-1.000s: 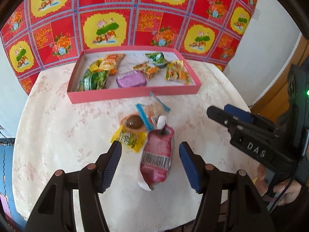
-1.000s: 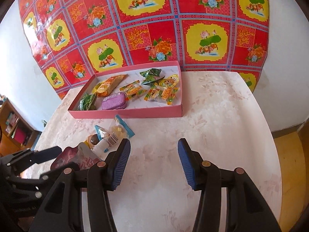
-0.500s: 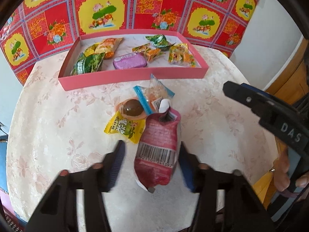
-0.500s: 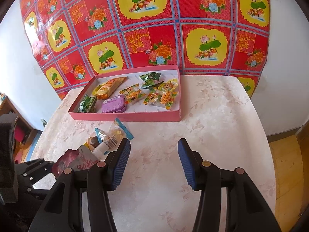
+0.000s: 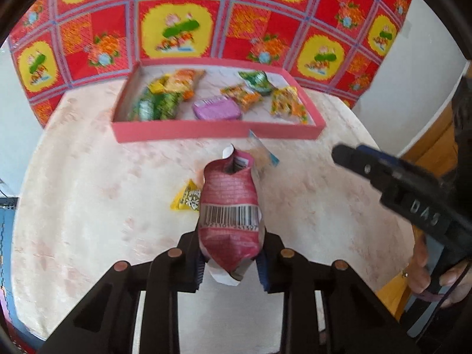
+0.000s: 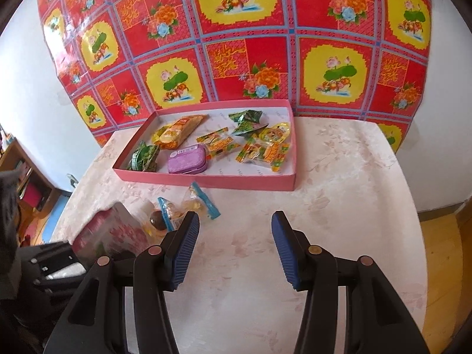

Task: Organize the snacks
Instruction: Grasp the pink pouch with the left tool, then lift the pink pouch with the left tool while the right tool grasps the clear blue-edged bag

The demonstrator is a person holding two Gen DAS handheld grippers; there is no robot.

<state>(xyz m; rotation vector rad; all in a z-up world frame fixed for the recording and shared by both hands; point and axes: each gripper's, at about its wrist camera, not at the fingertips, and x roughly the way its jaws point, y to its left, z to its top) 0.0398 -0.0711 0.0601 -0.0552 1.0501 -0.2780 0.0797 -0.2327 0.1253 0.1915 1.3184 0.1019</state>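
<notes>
L gripper (image 5: 230,261): jaws now clamped on the lower end of the pink foil snack pouch w/ barcode (image 5: 228,206). 1.0 s ago the jaws stood wide apart on either side of it, pouch lying flat on the tabletop; 0.5 s ago they were closing in. Pouch now appears lifted off the pale floral tabletop (image 5: 88,194), top end pointing toward the box, and it covers part of the loose pile behind it. View is motion-blurred, so clearance above the surface is a judgement, not certain.

R gripper (image 6: 235,247): jaws apart, nothing between them, hovering over bare tabletop just R of the loose snacks. No change in its posture vs. the 2 earlier frames.

Shallow pink cardboard box (image 6: 206,181) sits at the far side of the tabletop against the red-and-yellow floral wall cloth (image 6: 236,44). Inside: purple flat tin (image 6: 186,159), green, orange and yellow wrapped snacks around it.

Outside the box, near its front wall: yellow triangular sachet (image 5: 186,199), clear packet w/ blue edges (image 6: 199,203), round brown sweet in clear wrap (image 6: 157,219).

Meaning for task: grasp stage looks done for pouch; next is prob. carry fwd over the front wall and release in free space, e.g. R part of the box floor. At least 3 loose items left after that.

Risk: grip is on one end only, so the pouch may droop or swing.
</notes>
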